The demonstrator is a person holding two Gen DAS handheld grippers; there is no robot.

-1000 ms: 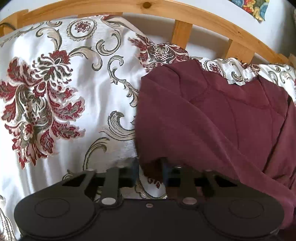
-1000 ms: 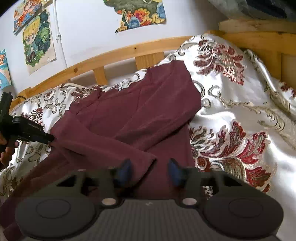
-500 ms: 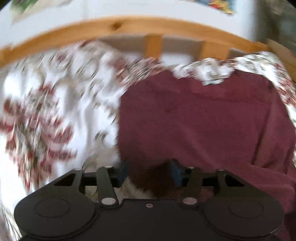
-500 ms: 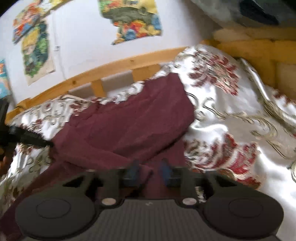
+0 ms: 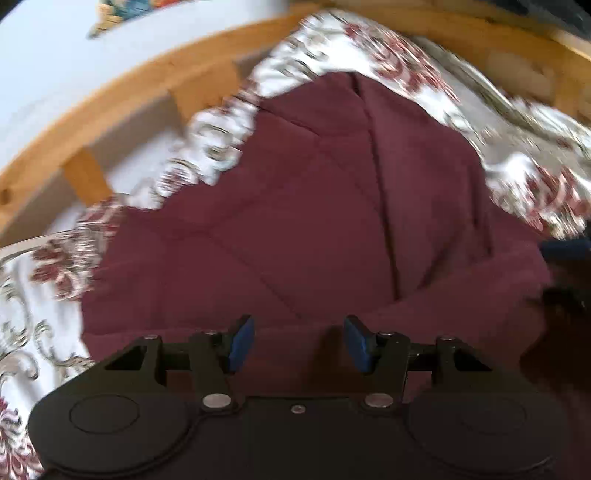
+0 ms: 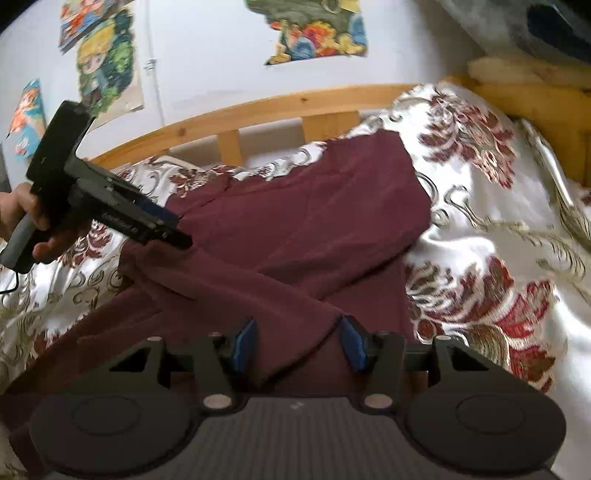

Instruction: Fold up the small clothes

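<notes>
A maroon garment (image 5: 303, 221) lies spread on a floral bedspread, with one sleeve folded across its body (image 6: 236, 280). My left gripper (image 5: 297, 343) is open, its blue pads wide apart just above the garment's near edge, holding nothing. In the right wrist view the left gripper (image 6: 173, 232) hovers over the garment's left shoulder. My right gripper (image 6: 297, 343) is open, with the end of the folded sleeve lying between its pads, loose.
The white satin bedspread with red flowers (image 6: 498, 258) covers the bed. A wooden bed rail (image 6: 258, 114) runs along the far side, against a white wall with posters (image 6: 317, 29). A dark object (image 5: 561, 302) shows at the right edge of the left wrist view.
Both grippers have opened wider. The left gripper has swung right, over the garment. The right gripper closed narrowly on the sleeve half a second ago and has let it go.
</notes>
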